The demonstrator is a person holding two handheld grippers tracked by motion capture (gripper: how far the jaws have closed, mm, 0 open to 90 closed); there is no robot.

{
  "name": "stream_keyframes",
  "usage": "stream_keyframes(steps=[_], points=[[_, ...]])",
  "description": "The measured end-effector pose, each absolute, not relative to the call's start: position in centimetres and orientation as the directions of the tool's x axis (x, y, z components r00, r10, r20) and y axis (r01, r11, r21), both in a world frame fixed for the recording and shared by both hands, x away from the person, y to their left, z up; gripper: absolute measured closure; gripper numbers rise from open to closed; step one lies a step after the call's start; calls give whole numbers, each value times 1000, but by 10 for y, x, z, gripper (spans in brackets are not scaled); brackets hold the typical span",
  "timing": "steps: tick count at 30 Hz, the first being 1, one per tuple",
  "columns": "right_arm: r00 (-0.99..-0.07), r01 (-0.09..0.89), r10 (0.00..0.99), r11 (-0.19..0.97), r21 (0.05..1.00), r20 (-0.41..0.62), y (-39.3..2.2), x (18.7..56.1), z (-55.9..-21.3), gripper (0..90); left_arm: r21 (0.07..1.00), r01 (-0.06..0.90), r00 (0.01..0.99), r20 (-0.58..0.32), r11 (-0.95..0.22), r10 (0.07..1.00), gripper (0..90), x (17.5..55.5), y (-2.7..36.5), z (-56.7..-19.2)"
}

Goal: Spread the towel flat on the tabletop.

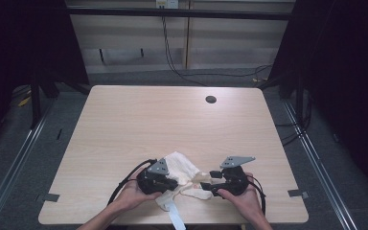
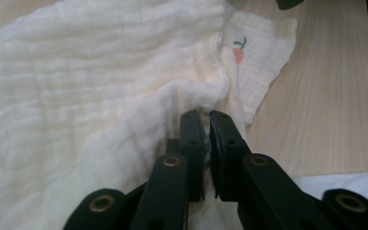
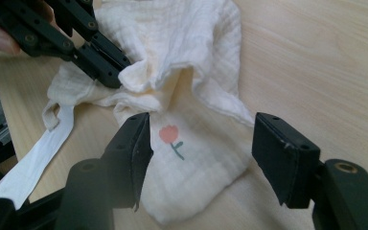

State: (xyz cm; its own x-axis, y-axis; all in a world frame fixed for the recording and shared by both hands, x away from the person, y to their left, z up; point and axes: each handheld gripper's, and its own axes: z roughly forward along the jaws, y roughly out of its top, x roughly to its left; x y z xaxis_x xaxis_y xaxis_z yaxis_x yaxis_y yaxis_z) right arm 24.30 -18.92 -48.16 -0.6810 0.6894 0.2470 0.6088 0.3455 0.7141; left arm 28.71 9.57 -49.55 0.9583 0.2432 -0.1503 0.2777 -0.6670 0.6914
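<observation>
A cream muslin cloth (image 1: 179, 165) lies crumpled near the table's front edge, between the person's two hands. My left gripper (image 1: 175, 184) is shut on a raised fold of it. In the left gripper view the fold (image 2: 191, 93) runs in between the two jaws, which stand almost together. In the right gripper view the left gripper (image 3: 111, 67) bites the same ridge. My right gripper (image 3: 201, 139) is open, one jaw on each side of a flat corner of the cloth with a small pink flower print (image 3: 169, 135). Its pads are not touching the cloth.
A white strap (image 1: 175, 215) on the cloth trails over the table's front edge. The light wooden table (image 1: 139, 120) has a round cable hole (image 1: 211, 99) at the back right. Dark curtains and floor cables surround the table.
</observation>
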Motion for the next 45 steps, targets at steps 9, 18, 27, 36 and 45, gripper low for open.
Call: stream_keyframes(steps=[9, 18, 27, 36, 45], points=[[-681, 609, 691, 351, 711, 243, -190, 242, -482, 389, 756, 362, 929, -247, -545, 275, 867, 294, 108, -478], [-685, 609, 684, 348, 713, 251, -200, 236, -475, 415, 808, 374, 913, -237, -455, 331, 873, 295, 141, -449], [-669, 611, 699, 325, 722, 252, -214, 219, -475, 545, 799, 414, 888, -250, -435, 387, 873, 285, 185, -451], [-679, 614, 688, 340, 712, 257, -199, 220, -492, 568, 809, 453, 858, -281, -375, 430, 873, 285, 208, -460], [-677, 622, 692, 358, 696, 250, -195, 217, -495, 631, 808, 462, 849, -283, -367, 445, 873, 288, 215, -462]])
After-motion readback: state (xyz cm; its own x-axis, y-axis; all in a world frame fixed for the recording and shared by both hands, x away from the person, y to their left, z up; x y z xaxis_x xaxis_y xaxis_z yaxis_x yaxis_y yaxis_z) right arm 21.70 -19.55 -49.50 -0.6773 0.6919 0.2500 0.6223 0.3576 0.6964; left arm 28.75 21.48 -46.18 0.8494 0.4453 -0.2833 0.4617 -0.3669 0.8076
